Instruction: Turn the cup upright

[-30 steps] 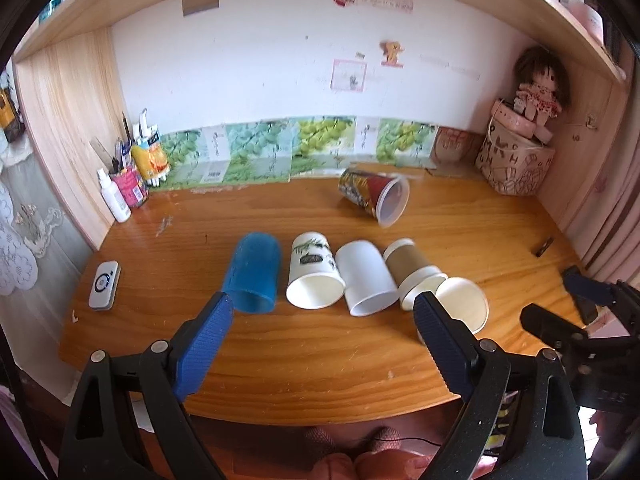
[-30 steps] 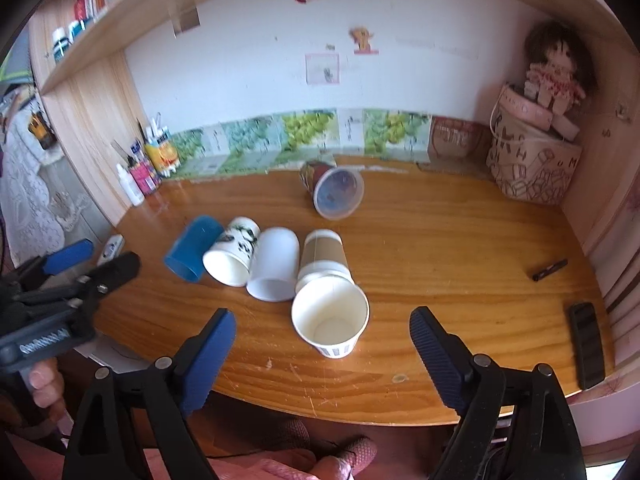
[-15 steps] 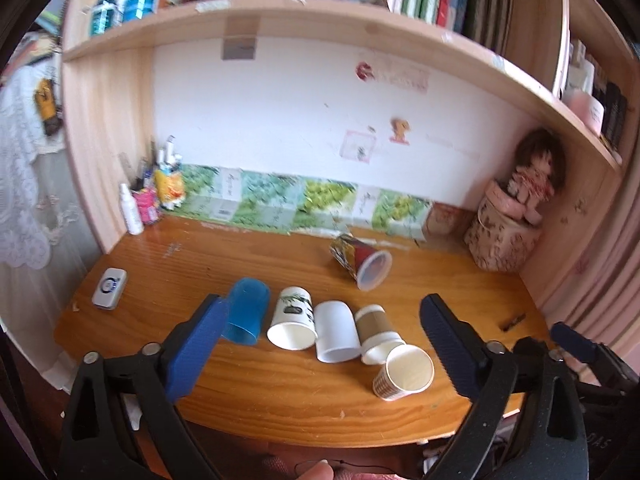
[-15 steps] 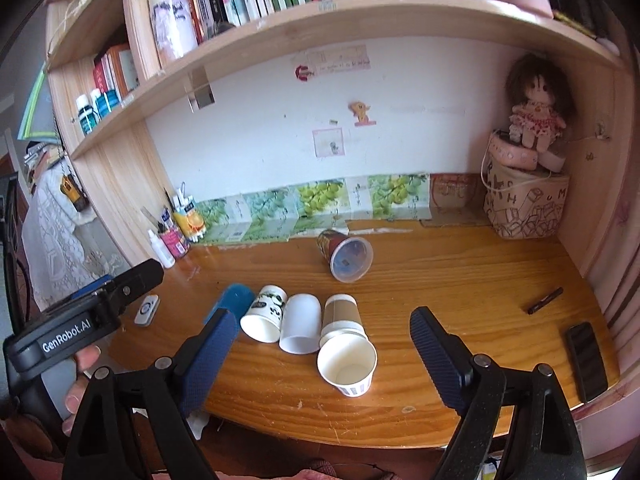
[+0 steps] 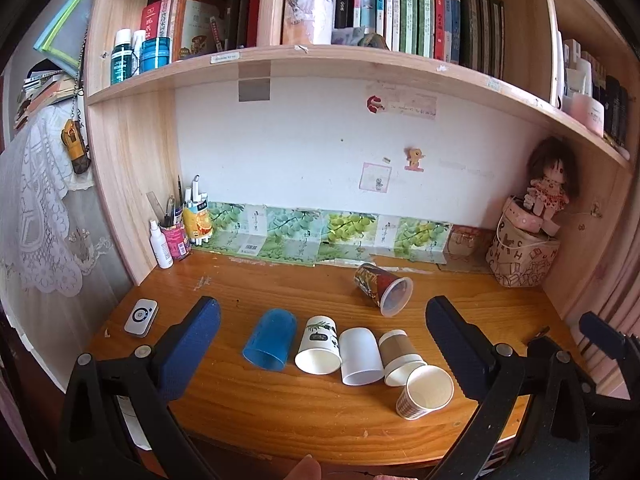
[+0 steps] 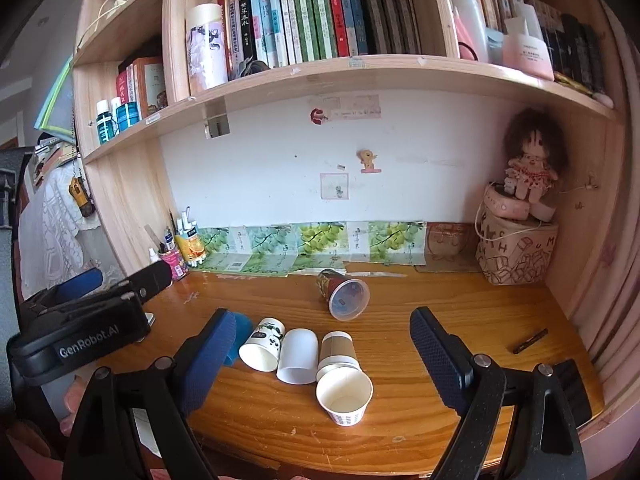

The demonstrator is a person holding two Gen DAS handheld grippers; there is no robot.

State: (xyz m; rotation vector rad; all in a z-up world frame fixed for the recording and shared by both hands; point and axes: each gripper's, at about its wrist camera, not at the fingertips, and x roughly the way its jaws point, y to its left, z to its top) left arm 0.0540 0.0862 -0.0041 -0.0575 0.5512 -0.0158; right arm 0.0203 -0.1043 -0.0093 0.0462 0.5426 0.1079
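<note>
hand-held grippers [image 5: 322, 344] [image 6: 320, 354] spread wide above fallen cups [image 5: 358, 356]

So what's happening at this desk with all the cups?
A person holds two grippers, left gripper and right gripper, both open and empty above the desk. One paper cup stands upright near the front edge; the blue cup and four others lie on their sides.
</note>
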